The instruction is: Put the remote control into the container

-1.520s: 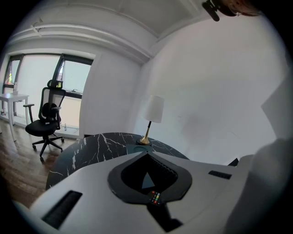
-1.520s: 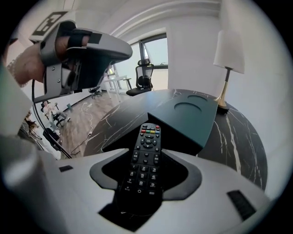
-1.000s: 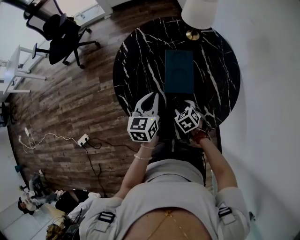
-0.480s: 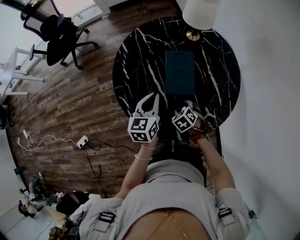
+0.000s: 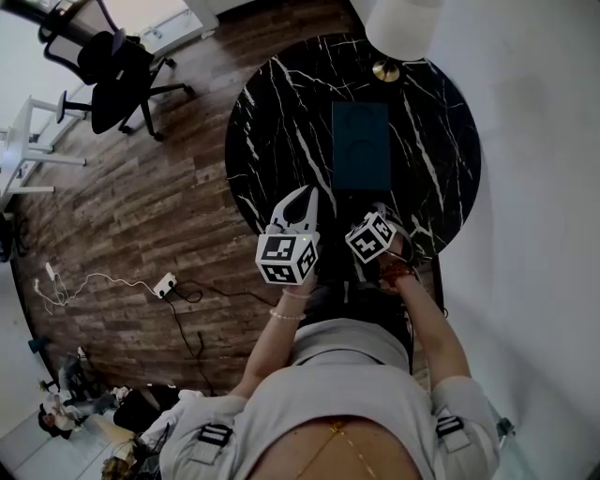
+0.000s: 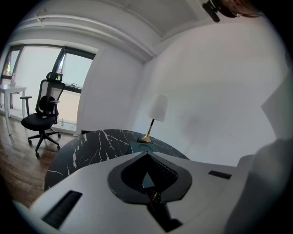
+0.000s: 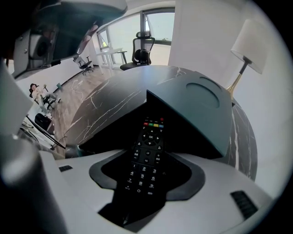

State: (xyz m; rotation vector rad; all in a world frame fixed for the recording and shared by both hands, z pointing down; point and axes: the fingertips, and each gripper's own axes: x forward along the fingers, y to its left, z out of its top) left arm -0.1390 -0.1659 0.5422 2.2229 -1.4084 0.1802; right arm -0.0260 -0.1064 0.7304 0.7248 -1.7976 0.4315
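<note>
The black remote control [image 7: 151, 137] lies lengthwise between the jaws of my right gripper [image 7: 145, 171], which is shut on it, with the coloured buttons at the far end. Its tip points at the dark teal rectangular container [image 7: 201, 105], close ahead. From the head view, the container [image 5: 361, 145] sits mid-table on the round black marble table [image 5: 281, 122], just beyond my right gripper [image 5: 380, 211]. My left gripper [image 5: 303, 193] hovers to its left over the table's near edge, jaws shut to a point. In the left gripper view, the left gripper [image 6: 149, 171] holds nothing.
A lamp with a white shade and brass base [image 5: 398, 23] stands at the table's far edge, behind the container. A white wall runs along the right. A black office chair [image 5: 108, 70] and cables [image 5: 164, 281] are on the wooden floor to the left.
Both grippers have stayed almost in place; the right gripper has tilted slightly with the remote still in it.
</note>
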